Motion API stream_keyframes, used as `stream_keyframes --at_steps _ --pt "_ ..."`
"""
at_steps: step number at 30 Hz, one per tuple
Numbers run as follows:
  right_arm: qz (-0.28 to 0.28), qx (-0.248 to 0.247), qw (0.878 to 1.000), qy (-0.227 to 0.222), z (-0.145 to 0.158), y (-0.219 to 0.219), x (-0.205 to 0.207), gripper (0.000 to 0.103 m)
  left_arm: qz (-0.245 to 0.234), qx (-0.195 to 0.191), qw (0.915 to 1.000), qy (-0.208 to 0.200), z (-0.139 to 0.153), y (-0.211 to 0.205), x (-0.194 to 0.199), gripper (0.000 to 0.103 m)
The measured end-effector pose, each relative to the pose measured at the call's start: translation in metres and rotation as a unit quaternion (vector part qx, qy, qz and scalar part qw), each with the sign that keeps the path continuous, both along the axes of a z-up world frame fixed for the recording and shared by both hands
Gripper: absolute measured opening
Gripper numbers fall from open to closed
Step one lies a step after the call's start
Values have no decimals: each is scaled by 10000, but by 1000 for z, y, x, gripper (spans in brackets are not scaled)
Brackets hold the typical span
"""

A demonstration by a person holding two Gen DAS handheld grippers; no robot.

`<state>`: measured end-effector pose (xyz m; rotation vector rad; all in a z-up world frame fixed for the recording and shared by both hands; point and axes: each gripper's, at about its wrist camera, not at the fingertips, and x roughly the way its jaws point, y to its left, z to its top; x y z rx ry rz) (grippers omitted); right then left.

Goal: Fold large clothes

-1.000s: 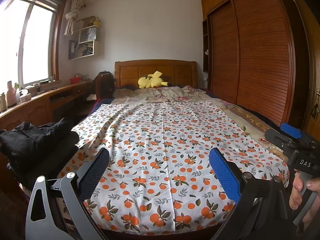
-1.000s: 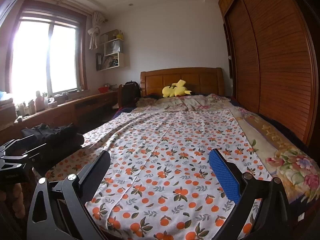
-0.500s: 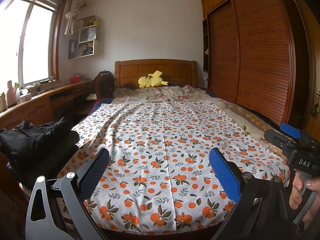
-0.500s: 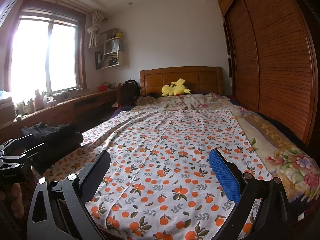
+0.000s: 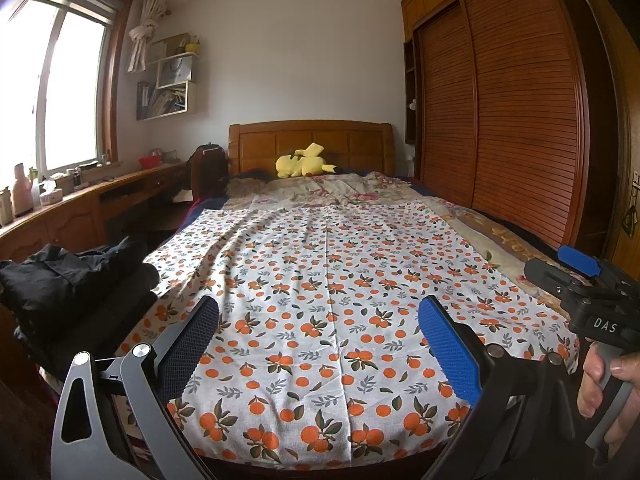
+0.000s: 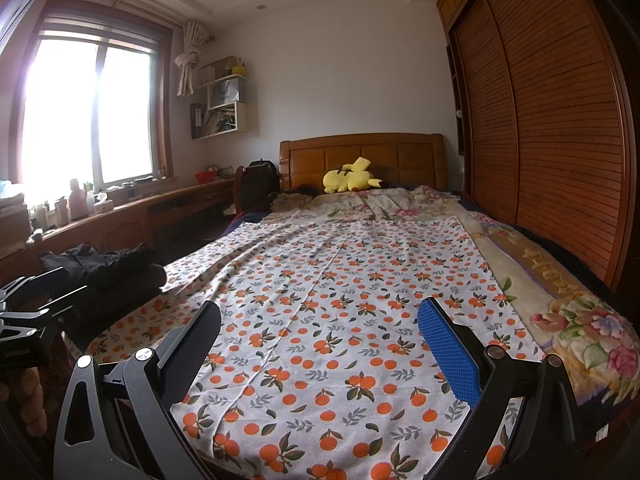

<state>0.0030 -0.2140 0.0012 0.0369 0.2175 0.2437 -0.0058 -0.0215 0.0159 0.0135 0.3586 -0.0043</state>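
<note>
A large white cloth with an orange-fruit print [image 5: 320,280] lies spread flat over the bed, and it also shows in the right wrist view [image 6: 328,300]. My left gripper [image 5: 318,344] is open and empty, held above the cloth's near edge at the foot of the bed. My right gripper [image 6: 318,344] is open and empty too, above the near edge further right. The right gripper shows at the right of the left wrist view [image 5: 588,280], held by a hand. The left gripper shows at the left edge of the right wrist view [image 6: 36,300].
A pile of black clothes [image 5: 68,280] sits left of the bed's foot. A yellow plush toy [image 5: 302,160] lies by the wooden headboard [image 5: 312,140]. A floral quilt [image 6: 560,300] shows along the right. A wardrobe [image 5: 512,120] lines the right wall, a desk [image 5: 80,204] the left.
Both views have shifted slightly, with the right wrist camera dipping a little toward the bed. Both grippers stay open and the cloth has not moved.
</note>
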Motion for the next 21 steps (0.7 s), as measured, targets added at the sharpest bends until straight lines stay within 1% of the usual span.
stream_keyframes --at_steps 21 --pt "-8 -6 10000 -2 0 0 1 95 -11 12 10000 -25 1 0 -1 100"
